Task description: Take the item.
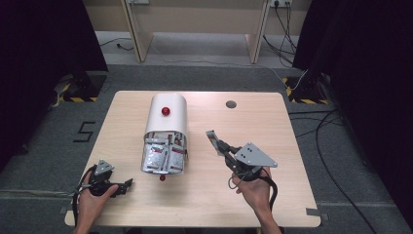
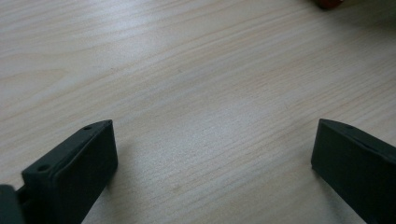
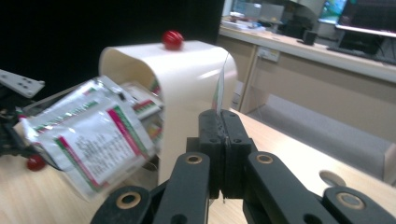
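Observation:
A white arched box (image 1: 165,122) with a red knob (image 1: 165,111) on top lies in the middle of the table, its open end toward me. Several foil sachets (image 1: 163,156) spill from that opening. My right gripper (image 1: 217,145) is right of the box, shut on one thin sachet (image 1: 211,135) that it holds clear of the table. In the right gripper view this sachet (image 3: 219,88) stands edge-on between the closed jaws (image 3: 223,122), in front of the box (image 3: 187,79). My left gripper (image 1: 127,184) rests at the front left, open with nothing between its fingers (image 2: 74,172).
A small red ball (image 1: 162,178) lies on the table just in front of the sachets. A round cable hole (image 1: 231,104) sits at the back right of the wooden table (image 1: 272,195). Bare wood lies between the left gripper's jaws.

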### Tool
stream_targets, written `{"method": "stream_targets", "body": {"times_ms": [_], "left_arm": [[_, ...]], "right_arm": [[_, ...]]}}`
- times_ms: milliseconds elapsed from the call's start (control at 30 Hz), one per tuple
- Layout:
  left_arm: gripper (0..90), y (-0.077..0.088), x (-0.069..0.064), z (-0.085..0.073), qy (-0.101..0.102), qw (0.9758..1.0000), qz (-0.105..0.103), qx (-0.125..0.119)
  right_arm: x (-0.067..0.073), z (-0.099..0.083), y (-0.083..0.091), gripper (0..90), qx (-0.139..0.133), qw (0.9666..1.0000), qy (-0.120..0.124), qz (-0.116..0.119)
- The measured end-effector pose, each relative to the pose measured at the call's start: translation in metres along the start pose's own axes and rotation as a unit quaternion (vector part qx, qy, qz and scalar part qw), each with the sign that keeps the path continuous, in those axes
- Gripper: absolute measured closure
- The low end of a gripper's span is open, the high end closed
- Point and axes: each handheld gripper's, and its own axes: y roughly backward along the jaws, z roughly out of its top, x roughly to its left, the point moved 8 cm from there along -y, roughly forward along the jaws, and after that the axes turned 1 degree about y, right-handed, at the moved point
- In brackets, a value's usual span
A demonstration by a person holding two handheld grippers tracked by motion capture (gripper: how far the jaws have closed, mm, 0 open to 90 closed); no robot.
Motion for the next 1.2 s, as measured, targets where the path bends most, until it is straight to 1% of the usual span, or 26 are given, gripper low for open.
{"method": "stream_targets", "body": {"times_ms": [100, 200, 233, 267, 300, 467, 600, 767, 833, 900, 967, 1067, 1200], "left_arm": [[0.0, 0.000, 0.000, 0.000, 0.000, 1.0000, 0.000, 0.000], [0.0, 0.000, 0.000, 0.000, -0.001, 1.0000, 0.000, 0.001], [0.0, 0.000, 0.000, 0.000, -0.001, 1.0000, 0.000, 0.001], [0.0, 0.000, 0.000, 0.000, -0.001, 1.0000, 0.000, 0.001], [0.0, 0.000, 0.000, 0.000, -0.001, 1.0000, 0.000, 0.001], [0.0, 0.001, 0.000, -0.001, -0.001, 1.0000, 0.000, 0.001], [0.0, 0.001, 0.000, -0.001, -0.001, 1.0000, 0.000, 0.001], [0.0, 0.001, 0.000, -0.001, -0.001, 1.0000, 0.000, 0.001], [0.0, 0.001, 0.000, -0.001, -0.001, 1.0000, 0.001, 0.001], [0.0, 0.001, 0.000, -0.001, -0.001, 1.0000, 0.001, 0.001], [0.0, 0.001, 0.000, -0.001, -0.001, 1.0000, 0.001, 0.001], [0.0, 0.001, 0.000, -0.001, -0.001, 1.0000, 0.001, 0.001], [0.0, 0.001, 0.000, -0.001, -0.001, 1.0000, 0.001, 0.001]], "right_arm": [[-0.010, -0.009, 0.001, 89.8, 0.007, 0.9999, -0.008, -0.011], [-0.018, -0.014, 0.001, 89.8, 0.014, 0.9995, -0.005, -0.028], [-0.020, -0.016, 0.001, 89.8, 0.015, 0.9994, -0.004, -0.031], [-0.023, -0.018, 0.000, 89.8, 0.018, 0.9993, -0.007, -0.032], [-0.024, -0.019, 0.000, 89.8, 0.019, 0.9992, -0.005, -0.035], [-0.028, -0.025, -0.001, 89.8, 0.028, 0.9988, -0.010, -0.040], [-0.032, -0.031, -0.004, 89.7, 0.037, 0.9980, 0.000, -0.052], [-0.037, -0.039, -0.007, 89.8, 0.047, 0.9973, -0.004, -0.056], [-0.040, -0.044, -0.009, 89.7, 0.052, 0.9970, -0.001, -0.057], [-0.041, -0.049, -0.011, 89.7, 0.060, 0.9965, -0.006, -0.058], [-0.041, -0.054, -0.013, 89.7, 0.067, 0.9961, -0.003, -0.058], [-0.041, -0.060, -0.017, 89.8, 0.076, 0.9955, -0.005, -0.057], [-0.044, -0.069, -0.021, 89.7, 0.085, 0.9947, -0.011, -0.057]]}}
